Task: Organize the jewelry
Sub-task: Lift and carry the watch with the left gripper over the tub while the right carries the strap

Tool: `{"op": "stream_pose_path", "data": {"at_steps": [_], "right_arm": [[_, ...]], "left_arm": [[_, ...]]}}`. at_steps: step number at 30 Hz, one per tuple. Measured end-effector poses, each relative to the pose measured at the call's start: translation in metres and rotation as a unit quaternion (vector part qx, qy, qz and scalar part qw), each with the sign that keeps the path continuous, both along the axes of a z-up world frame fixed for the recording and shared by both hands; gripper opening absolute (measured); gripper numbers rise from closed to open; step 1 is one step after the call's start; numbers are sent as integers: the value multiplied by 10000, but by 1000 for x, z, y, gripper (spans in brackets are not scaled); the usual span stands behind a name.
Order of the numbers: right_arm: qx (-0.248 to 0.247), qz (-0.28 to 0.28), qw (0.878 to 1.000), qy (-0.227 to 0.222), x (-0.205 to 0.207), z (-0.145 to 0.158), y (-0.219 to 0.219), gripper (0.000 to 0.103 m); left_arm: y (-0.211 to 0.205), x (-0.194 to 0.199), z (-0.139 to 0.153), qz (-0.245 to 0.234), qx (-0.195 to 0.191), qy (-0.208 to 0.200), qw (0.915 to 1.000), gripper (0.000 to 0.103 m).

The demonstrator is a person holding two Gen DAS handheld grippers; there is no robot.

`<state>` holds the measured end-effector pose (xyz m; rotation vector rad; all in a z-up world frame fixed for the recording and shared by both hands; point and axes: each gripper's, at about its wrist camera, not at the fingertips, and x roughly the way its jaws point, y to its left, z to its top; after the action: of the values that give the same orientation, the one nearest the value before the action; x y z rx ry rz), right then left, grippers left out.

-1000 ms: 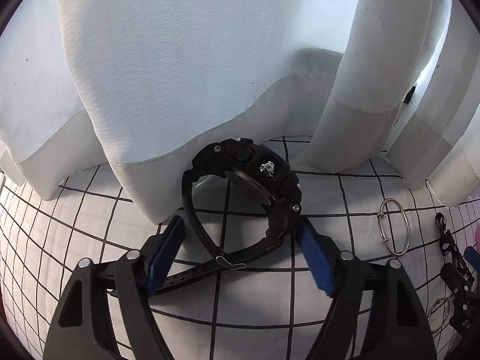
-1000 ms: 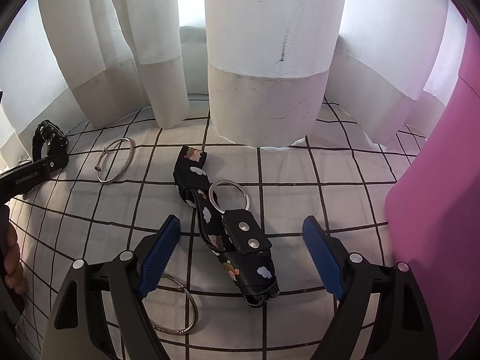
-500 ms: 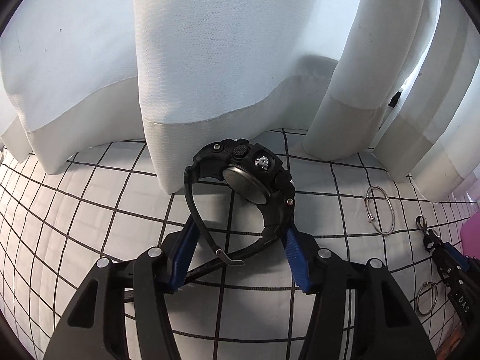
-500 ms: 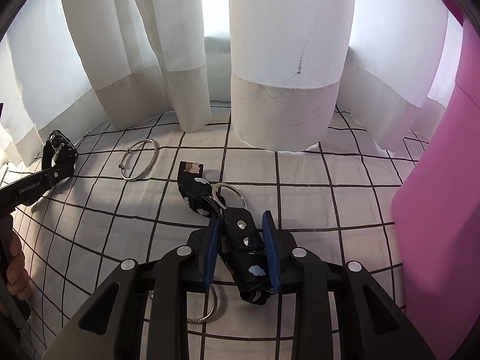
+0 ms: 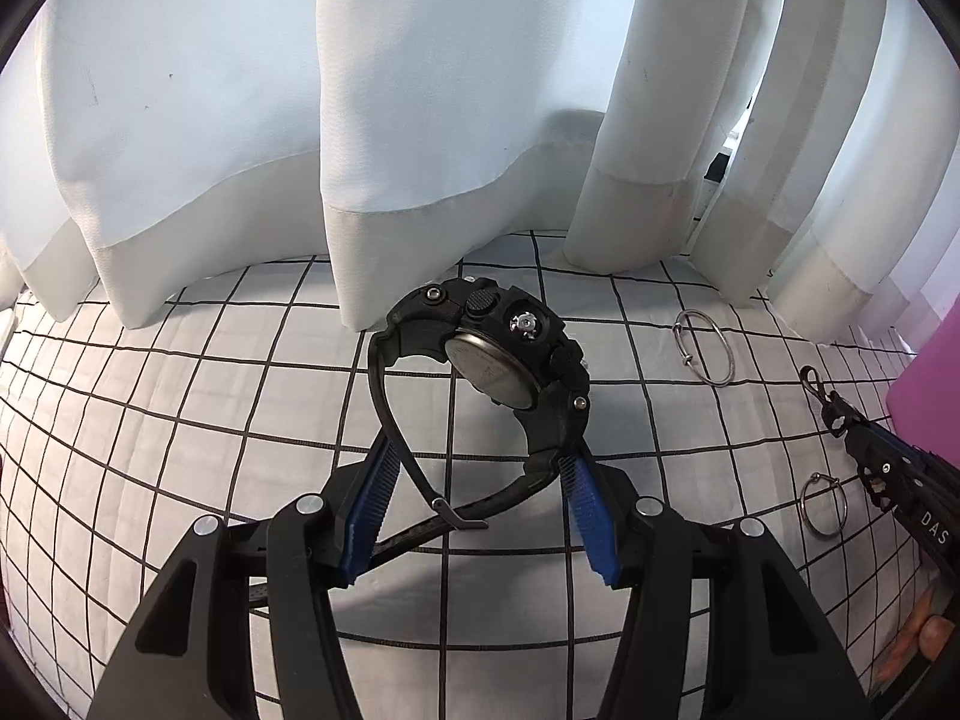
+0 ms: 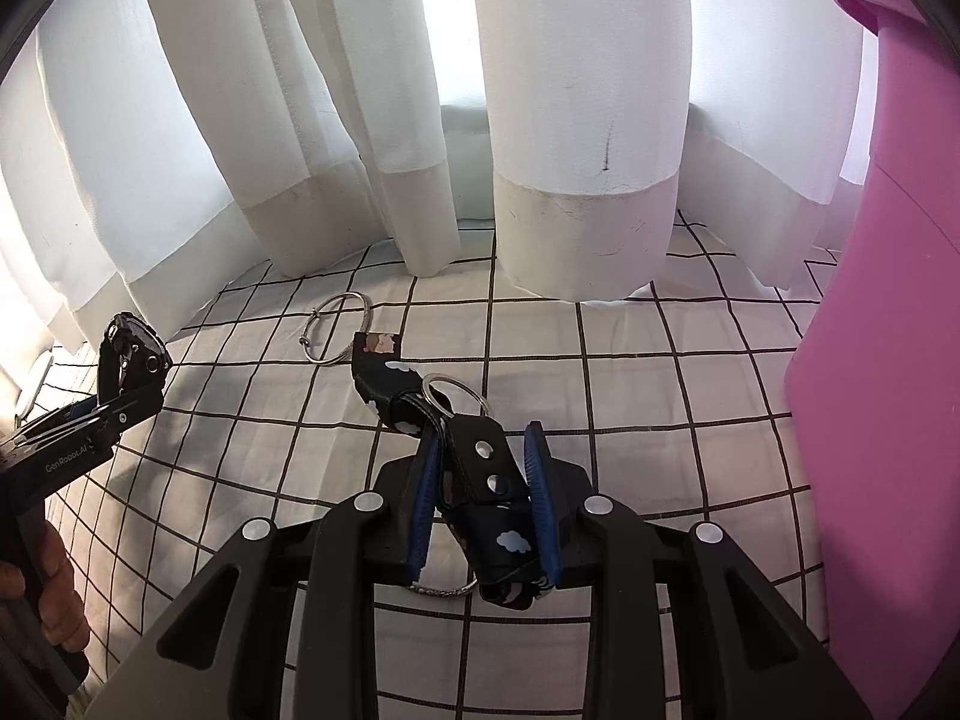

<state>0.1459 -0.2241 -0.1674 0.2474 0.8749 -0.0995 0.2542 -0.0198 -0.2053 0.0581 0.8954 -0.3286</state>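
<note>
Both grippers loaded at once — one item each, lifted clear of the checked cloth [image 5: 180, 420].

Left gripper [image 5: 480, 498] clamped on the black watch [image 5: 498, 360]: blue pads pinching the strap loop from both sides, the heavy case leaning away toward the curtain [image 5: 420, 90], the buckle end trailing back between the fingers. Gripped by the strap, probably because the bulky case gives the pads nothing flat to bite.

Right gripper [image 6: 480, 498] just closed on the cloud-print strap [image 6: 474, 480], pads pressing its snap-buttoned fold, key ring [image 6: 453, 393] and free tail sticking out ahead. Held mid-body, so likely to dangle little when carried.

Left on the cloth near its curtain edge: a wire bangle [image 6: 339, 330]; a smaller ring [image 5: 825, 504] nearer, by the right gripper in the left view.

Pink container [image 6: 888, 360] at the cloth's right edge — seemingly the destination.
</note>
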Motion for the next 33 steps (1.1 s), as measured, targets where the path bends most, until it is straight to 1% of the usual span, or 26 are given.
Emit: {"op": "stream_pose_path", "data": {"at_steps": [1,2,6,13,20,25,29,33], "right_arm": [[7,16,10000,-17,-1,2,2,27],[5,37,10000,-31,-1,5,5,27],[30,105,9999,-108,-5,17,14,27],[61,272,9995,-158,-13,49,30,27],[23,285,9991,-299,-29,106,41,27],[-225,270,9979,-542,-46,152,48,27],[-341,218,9964,-747,-61,183,46,27],[-408,120,9949,-917,-78,206,36,27]], "left_arm": [[11,-6,4,-8,13,-12,10000,53],[4,-14,3,-24,27,-26,10000,53],[3,-15,7,-106,12,-66,9999,53],[7,-38,37,-305,-39,-84,9995,53],[18,-55,88,-500,-130,-302,9982,53],[28,-70,130,-712,-220,-523,9958,53],[25,-83,157,-942,-277,-759,9923,53],[9,-97,183,-1186,-366,-923,9880,53]]}}
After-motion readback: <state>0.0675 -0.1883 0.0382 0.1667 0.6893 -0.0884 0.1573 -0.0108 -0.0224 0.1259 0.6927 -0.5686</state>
